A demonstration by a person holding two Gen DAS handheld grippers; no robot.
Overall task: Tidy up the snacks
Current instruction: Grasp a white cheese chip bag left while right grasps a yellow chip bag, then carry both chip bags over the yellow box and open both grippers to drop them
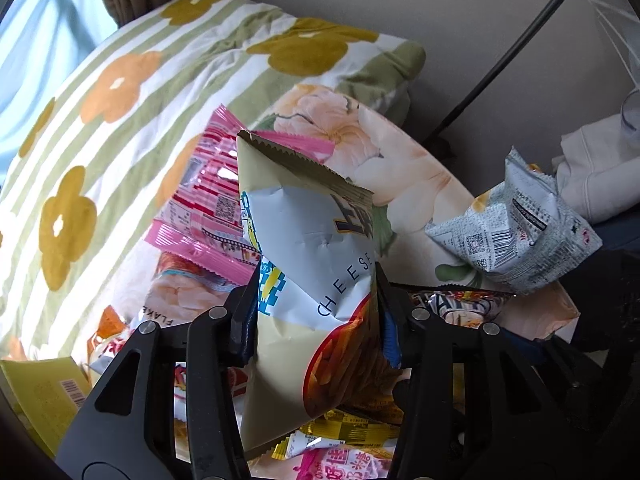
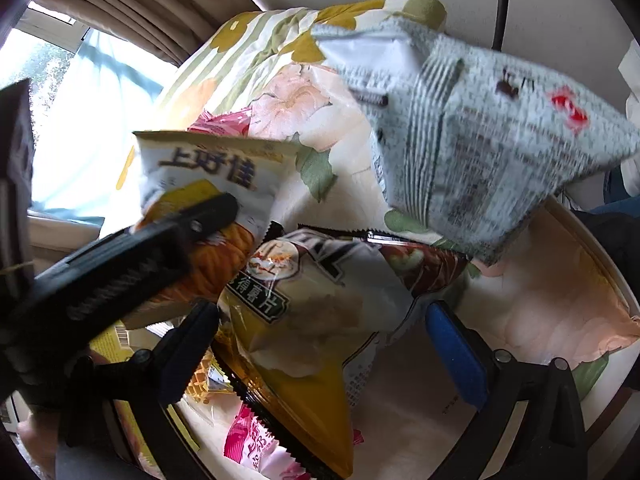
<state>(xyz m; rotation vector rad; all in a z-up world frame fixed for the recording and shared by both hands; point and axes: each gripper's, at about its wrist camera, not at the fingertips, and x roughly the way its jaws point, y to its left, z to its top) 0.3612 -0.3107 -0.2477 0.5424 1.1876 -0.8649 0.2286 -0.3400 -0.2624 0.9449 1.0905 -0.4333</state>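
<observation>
Two grippers are over my snack pile, my left gripper and my right gripper. I count one cream cheese-snack bag, one grey-white packet, one yellow-and-black crisp bag and one yellow box. There are at least two pink packets, an upper pink packet and a lower pink packet. Behind lie two pillows, one striped pillow and one floral pillow. One black cable crosses the wall.

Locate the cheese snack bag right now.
The cheese snack bag stands upright mid-frame in the left wrist view, pinched in the left claw, in front of the pink packets and above the snack pile.
</observation>
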